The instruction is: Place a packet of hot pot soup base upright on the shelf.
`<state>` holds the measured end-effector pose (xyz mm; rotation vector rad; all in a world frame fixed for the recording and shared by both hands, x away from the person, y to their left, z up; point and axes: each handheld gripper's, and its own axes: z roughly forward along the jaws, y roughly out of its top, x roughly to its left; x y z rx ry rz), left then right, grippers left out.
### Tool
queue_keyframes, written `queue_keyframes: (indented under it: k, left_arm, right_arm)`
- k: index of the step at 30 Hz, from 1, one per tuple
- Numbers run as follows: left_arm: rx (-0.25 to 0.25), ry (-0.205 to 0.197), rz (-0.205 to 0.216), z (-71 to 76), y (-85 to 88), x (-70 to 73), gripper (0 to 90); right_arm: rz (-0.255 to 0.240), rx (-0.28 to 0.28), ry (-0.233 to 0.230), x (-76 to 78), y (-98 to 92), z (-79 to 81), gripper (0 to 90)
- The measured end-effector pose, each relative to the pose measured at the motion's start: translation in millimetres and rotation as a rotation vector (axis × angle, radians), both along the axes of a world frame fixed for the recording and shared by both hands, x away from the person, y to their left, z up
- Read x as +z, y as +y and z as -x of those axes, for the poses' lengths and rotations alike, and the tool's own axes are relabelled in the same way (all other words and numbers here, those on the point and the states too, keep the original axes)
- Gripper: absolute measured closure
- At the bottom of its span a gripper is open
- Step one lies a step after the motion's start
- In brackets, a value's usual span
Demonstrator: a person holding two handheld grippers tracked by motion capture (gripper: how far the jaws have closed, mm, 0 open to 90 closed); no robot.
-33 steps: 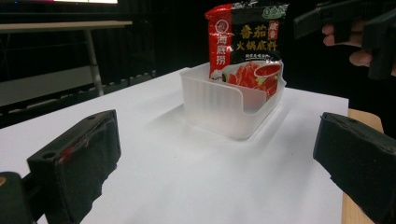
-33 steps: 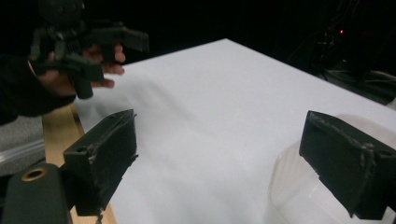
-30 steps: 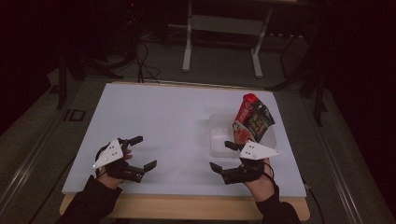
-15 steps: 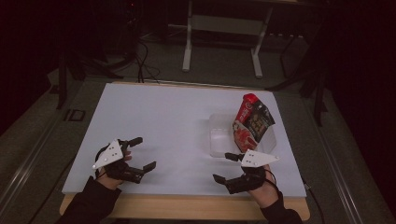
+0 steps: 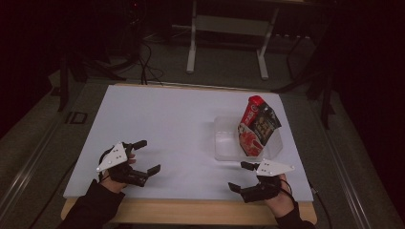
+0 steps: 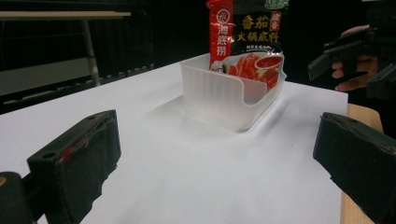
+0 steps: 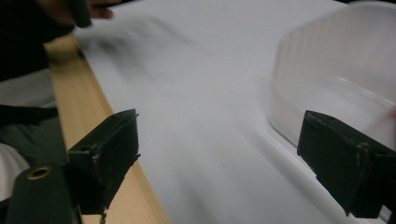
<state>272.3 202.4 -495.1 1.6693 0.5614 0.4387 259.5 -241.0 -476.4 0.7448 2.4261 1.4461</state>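
A person's two claws rest low at the near edge of a white-topped table (image 5: 181,119), both empty and both spread wide. The right claw (image 5: 242,176) sits just short of a clear plastic tub (image 5: 224,143), which lies straight ahead of it and slightly to its outer side; the left claw (image 5: 145,156) is well apart from the tub, across bare table. A red soup-base packet (image 5: 255,126) stands upright in the tub, its long axis near vertical, leaning against the far wall, its top rising well above the rim. Nothing else shows in the tub. In the left gripper view the tub's low cut-out front faces that claw, with the packet (image 6: 245,42) behind it. The right hand looks the better placed for any reach to the packet, judged by nearness alone.
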Motion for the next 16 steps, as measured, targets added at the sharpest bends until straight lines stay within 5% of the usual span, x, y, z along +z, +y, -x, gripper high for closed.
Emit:
queue_keyframes:
  k: [16]
  left_arm:
    - [-0.013,0.007,-0.022,-0.1,-4.7,-4.5,1.4]
  right_arm:
    - [0.004,-0.033,0.032,-3.8,-10.1,-1.8,13.0]
